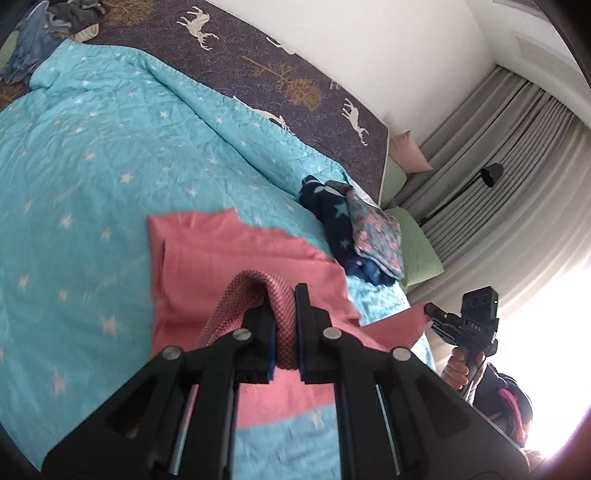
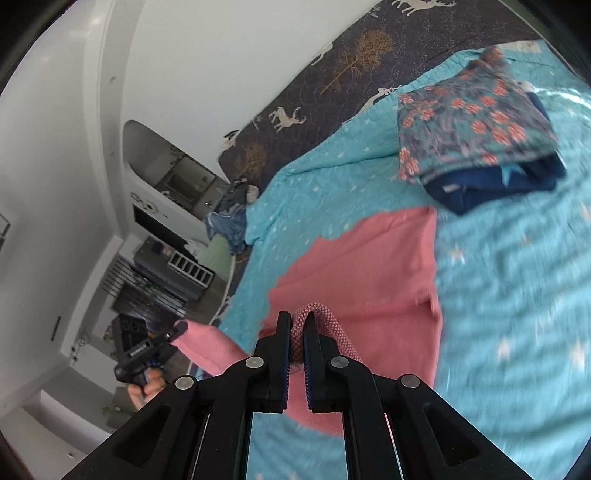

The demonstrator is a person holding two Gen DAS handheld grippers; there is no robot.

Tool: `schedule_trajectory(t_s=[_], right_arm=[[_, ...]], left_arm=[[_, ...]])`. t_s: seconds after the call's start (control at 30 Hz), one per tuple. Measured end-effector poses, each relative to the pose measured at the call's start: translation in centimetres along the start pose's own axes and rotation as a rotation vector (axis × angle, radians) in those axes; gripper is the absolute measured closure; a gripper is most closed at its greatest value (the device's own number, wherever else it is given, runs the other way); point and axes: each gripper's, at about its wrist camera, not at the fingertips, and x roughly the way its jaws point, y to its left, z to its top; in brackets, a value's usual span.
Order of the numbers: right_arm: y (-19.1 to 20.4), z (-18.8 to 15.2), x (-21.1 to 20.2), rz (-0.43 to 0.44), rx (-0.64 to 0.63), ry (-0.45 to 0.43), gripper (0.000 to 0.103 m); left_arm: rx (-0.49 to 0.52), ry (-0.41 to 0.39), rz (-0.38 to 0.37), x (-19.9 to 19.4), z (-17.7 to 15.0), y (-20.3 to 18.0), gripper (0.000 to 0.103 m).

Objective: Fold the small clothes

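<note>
A pink garment [image 1: 236,254] lies partly spread on the turquoise star quilt [image 1: 92,155]. My left gripper [image 1: 282,299] is shut on a bunched edge of it, lifted off the bed. My right gripper [image 2: 297,321] is shut on another bunched edge of the same pink garment [image 2: 369,266]. Each gripper shows in the other's view: the right one [image 1: 430,308] at the garment's right corner, the left one [image 2: 179,328] at its left corner. The garment hangs between them, its far part resting on the quilt [image 2: 517,295].
A folded stack, a floral piece [image 2: 469,125] on a navy star piece [image 2: 491,184], lies on the quilt beyond the garment; it also shows in the left wrist view [image 1: 358,229]. A heap of unfolded clothes [image 1: 48,33] sits at the bed's far end. Curtains [image 1: 498,184] and a lamp [image 1: 493,173] stand beside the bed.
</note>
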Motion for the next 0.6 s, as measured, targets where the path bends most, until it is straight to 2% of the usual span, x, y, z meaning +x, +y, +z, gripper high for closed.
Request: schedule_trajectory(t_s=[0.2, 0.27, 0.33, 0.37, 0.4, 0.43, 0.5, 0.57, 0.6], right_arm=[[-2.0, 5.2, 4.2, -0.076, -0.022, -0.03, 0.098], [-3.3, 7.1, 5.9, -0.163, -0.027, -0.061, 0.096], [-4.8, 8.4, 8.0, -0.308, -0.029, -0.079, 0.093], [-5.7, 8.8, 9.2, -0.395, -0.019, -0.062, 0.09], [-6.7, 8.8, 10.4, -0.474, -0.006, -0.02, 0.083], [-7.3, 8.5, 11.2, -0.509, 0.005, 0.019, 0.079], [-8.0, 6.9, 11.6, -0.492, -0.002, 0.074, 0.079], [-8.0, 4.4, 10.4, -0.485, -0.045, 0.106, 0.076], [-8.1, 3.5, 9.8, -0.485, -0.051, 0.114, 0.075]], left_arm=[[-0.007, 0.012, 0.043, 5.5, 4.9, 2.5, 0.093], [-0.016, 0.028, 0.076, 8.5, 6.2, 4.2, 0.093], [-0.025, 0.046, 0.088, 10.9, 6.7, 6.0, 0.091], [-0.04, 0.07, 0.096, 12.2, 6.6, 7.1, 0.086], [-0.068, 0.084, 0.114, 12.8, 6.4, 8.1, 0.08], [-0.102, 0.086, 0.135, 13.0, 5.7, 9.1, 0.078], [-0.097, 0.097, 0.142, 12.5, 4.4, 9.7, 0.072], [-0.041, 0.096, 0.182, 10.7, 2.6, 9.2, 0.062], [-0.024, 0.09, 0.193, 9.8, 1.8, 8.9, 0.052]])
